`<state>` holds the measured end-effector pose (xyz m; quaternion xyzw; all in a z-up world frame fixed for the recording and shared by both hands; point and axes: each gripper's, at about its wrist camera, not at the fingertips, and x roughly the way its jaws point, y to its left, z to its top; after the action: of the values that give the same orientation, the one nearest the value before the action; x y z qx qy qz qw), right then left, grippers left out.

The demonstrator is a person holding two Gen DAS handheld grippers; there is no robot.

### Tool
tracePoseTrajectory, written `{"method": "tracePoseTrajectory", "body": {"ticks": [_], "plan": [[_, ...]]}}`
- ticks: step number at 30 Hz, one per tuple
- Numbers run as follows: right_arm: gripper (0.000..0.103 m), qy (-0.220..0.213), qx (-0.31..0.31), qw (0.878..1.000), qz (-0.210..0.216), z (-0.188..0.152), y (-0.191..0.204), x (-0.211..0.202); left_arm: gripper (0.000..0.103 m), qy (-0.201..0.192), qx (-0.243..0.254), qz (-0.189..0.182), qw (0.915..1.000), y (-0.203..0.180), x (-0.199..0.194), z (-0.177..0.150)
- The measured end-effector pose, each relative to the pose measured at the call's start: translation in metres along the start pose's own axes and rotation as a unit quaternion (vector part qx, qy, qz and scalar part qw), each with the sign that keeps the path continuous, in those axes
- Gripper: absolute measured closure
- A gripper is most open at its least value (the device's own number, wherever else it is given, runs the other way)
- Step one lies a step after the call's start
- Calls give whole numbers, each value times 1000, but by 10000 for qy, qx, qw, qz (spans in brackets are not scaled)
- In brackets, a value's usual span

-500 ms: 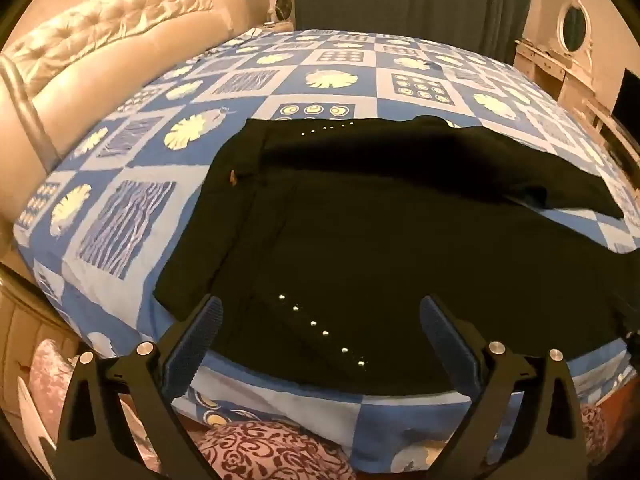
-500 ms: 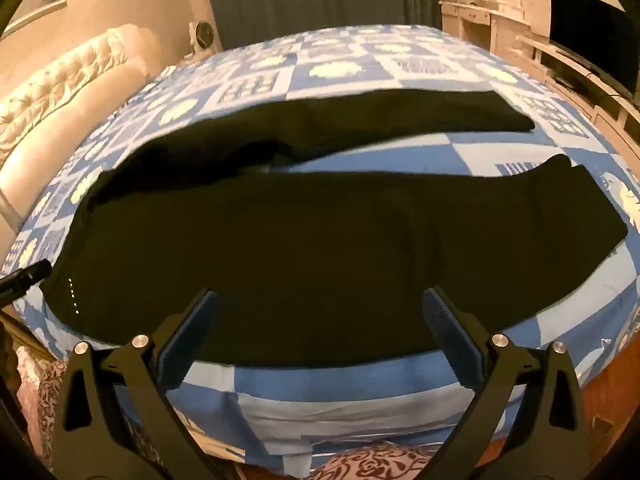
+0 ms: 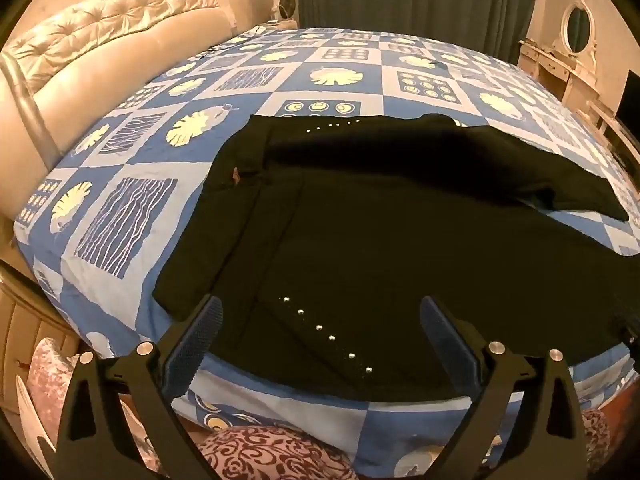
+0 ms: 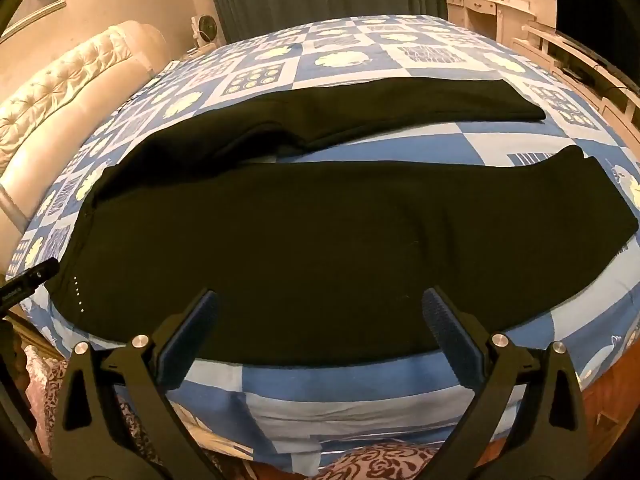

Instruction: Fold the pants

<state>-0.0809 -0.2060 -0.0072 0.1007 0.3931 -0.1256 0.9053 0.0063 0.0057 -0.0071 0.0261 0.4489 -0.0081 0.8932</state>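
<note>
Black pants (image 3: 400, 240) lie spread flat on the bed, waist to the left and both legs running right. A row of small silver studs (image 3: 326, 332) marks the near hip. My left gripper (image 3: 320, 312) is open and empty, hovering over the near waist edge. In the right wrist view the pants (image 4: 320, 232) show both legs apart, the far one (image 4: 400, 108) angled away. My right gripper (image 4: 320, 308) is open and empty above the near leg's front edge.
The bed has a blue patterned sheet (image 3: 120, 220) and a cream tufted headboard (image 3: 100, 40) at the left. A dresser with a mirror (image 3: 576, 40) and a TV (image 4: 588, 4) stand at the right. A floral cushion (image 3: 272, 456) lies below the bed's front edge.
</note>
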Motion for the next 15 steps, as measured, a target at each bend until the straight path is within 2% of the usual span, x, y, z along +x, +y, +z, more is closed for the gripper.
{"method": "tracePoseTrajectory", "body": {"ticks": [15], "plan": [[2, -7, 55, 10000, 62, -1, -3, 3, 5, 41, 0, 17, 10000, -2, 2, -3]]}}
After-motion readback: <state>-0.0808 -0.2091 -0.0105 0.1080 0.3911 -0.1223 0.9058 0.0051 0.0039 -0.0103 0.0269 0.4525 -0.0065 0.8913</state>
